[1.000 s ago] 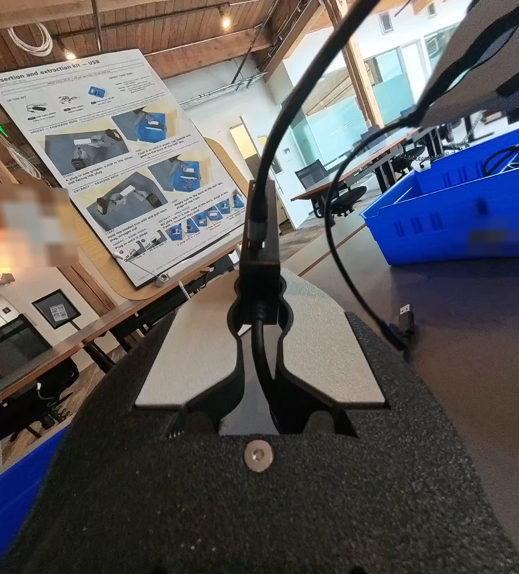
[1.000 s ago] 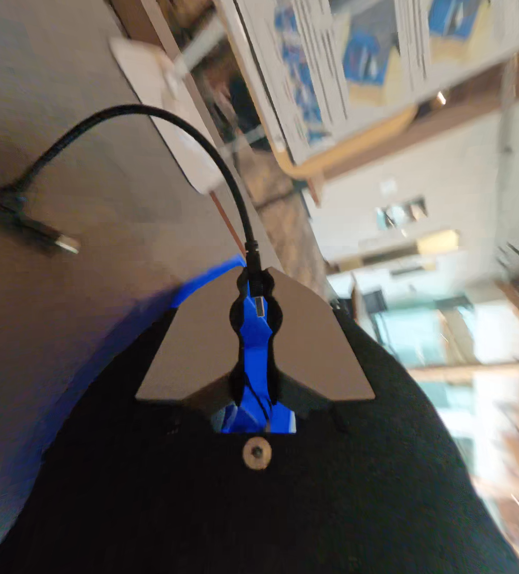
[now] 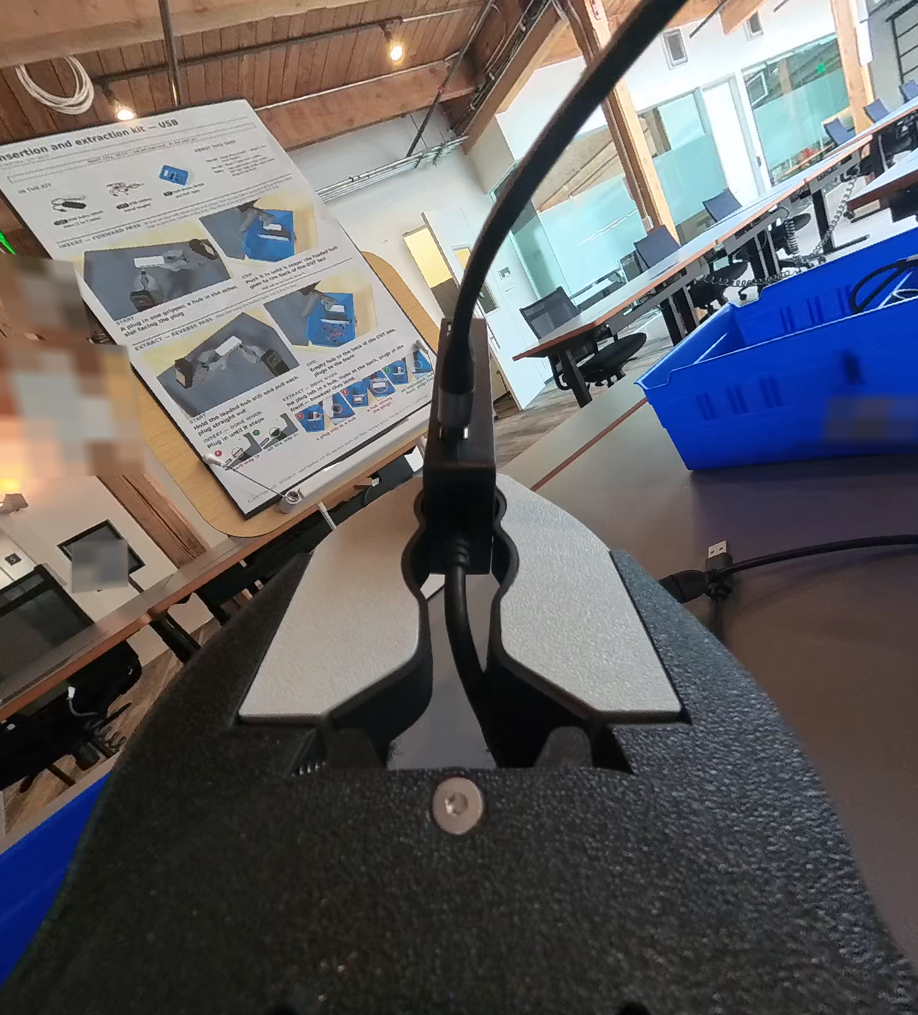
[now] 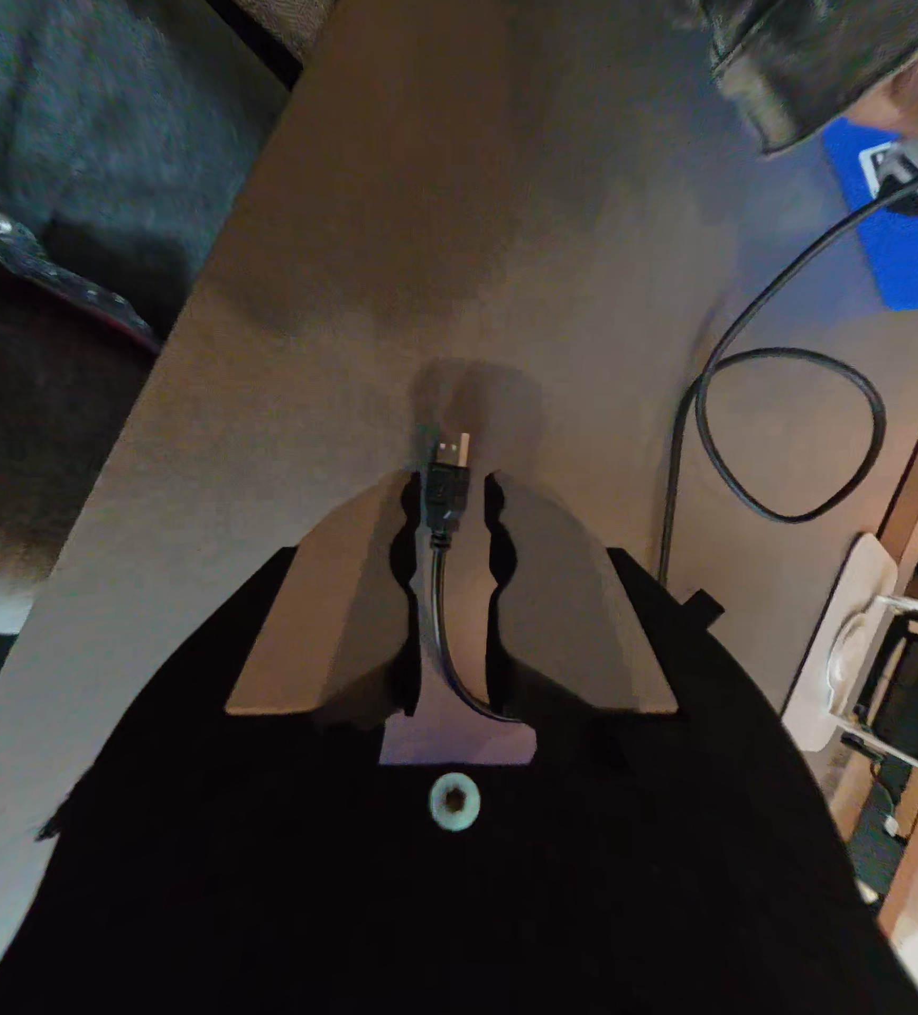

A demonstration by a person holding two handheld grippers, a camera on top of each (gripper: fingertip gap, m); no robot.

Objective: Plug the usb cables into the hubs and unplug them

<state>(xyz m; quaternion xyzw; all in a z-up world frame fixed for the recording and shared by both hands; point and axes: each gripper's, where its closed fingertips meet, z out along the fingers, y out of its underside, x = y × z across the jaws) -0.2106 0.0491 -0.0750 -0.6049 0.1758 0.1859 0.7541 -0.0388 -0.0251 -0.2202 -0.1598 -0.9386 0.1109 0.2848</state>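
My left gripper point(image 3: 459, 494) is shut on a black USB hub point(image 3: 459, 467) and holds it upright above the table. A black cable plug point(image 3: 454, 406) sits in a port on the hub, and its cable arcs up and to the right out of view. The hub's own cable hangs down between the fingers. My right gripper point(image 4: 452, 473) points down at the table with its jaws apart on either side of a black USB plug point(image 4: 448, 494) that lies on the table. That plug's cable runs back under the gripper. A free plug also shows in the left wrist view point(image 3: 717, 552).
Blue bins point(image 3: 802, 395) stand at the right of the dark table. An instruction poster point(image 3: 198, 285) on a stand is at the left. A loose cable loop point(image 4: 791, 434) lies right of my right gripper. The table's edge point(image 4: 215, 263) runs at the left, and a white stand base point(image 4: 841, 631) at the right. Left tips to right tips: about 25 centimeters.
My right gripper was shut on a cable end in the air. It has since swung down to the table and stands open around a plug. The left gripper still holds the hub.
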